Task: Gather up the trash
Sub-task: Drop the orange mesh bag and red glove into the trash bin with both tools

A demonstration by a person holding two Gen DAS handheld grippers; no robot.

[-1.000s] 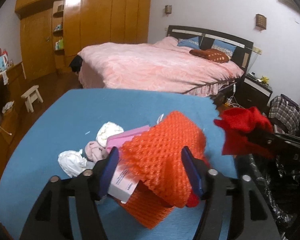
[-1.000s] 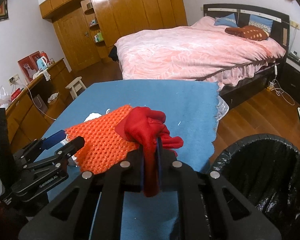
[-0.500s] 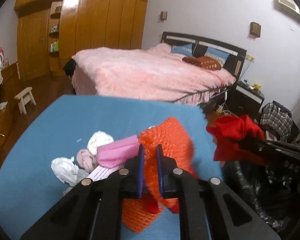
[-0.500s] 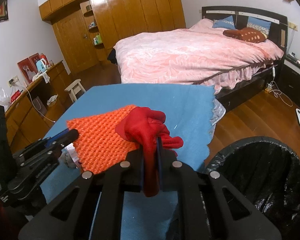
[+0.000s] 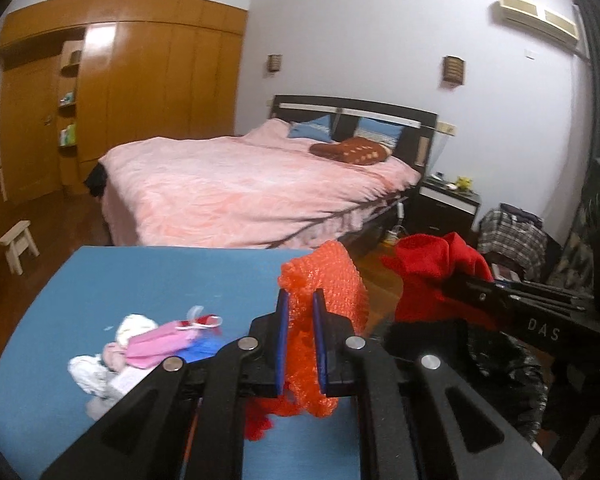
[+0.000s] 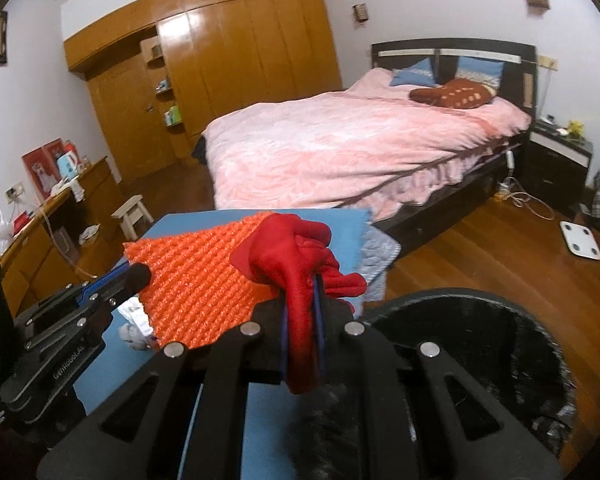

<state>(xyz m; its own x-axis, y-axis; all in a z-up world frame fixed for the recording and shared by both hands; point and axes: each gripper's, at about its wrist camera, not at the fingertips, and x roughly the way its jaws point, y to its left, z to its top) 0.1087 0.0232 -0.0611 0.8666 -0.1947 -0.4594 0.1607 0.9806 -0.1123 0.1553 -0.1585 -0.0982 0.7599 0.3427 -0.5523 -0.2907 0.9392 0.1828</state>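
Note:
My left gripper is shut on an orange foam net, lifted clear of the blue table; the same net spreads wide in the right wrist view. My right gripper is shut on a crumpled red cloth, which shows to the right as the red cloth in the left wrist view. A black-lined trash bin stands just right of the table, below the right gripper. A small pile of pink and white scraps lies on the table's left part.
A bed with a pink cover fills the room beyond the table. Wooden wardrobes line the far wall. A small white stool and a low cabinet stand at the left. A nightstand and a white scale sit at the right.
The left gripper shut on the orange net and lifted it off the pile, up and to the right. The right gripper rose with the red cloth, nearer over the bin.

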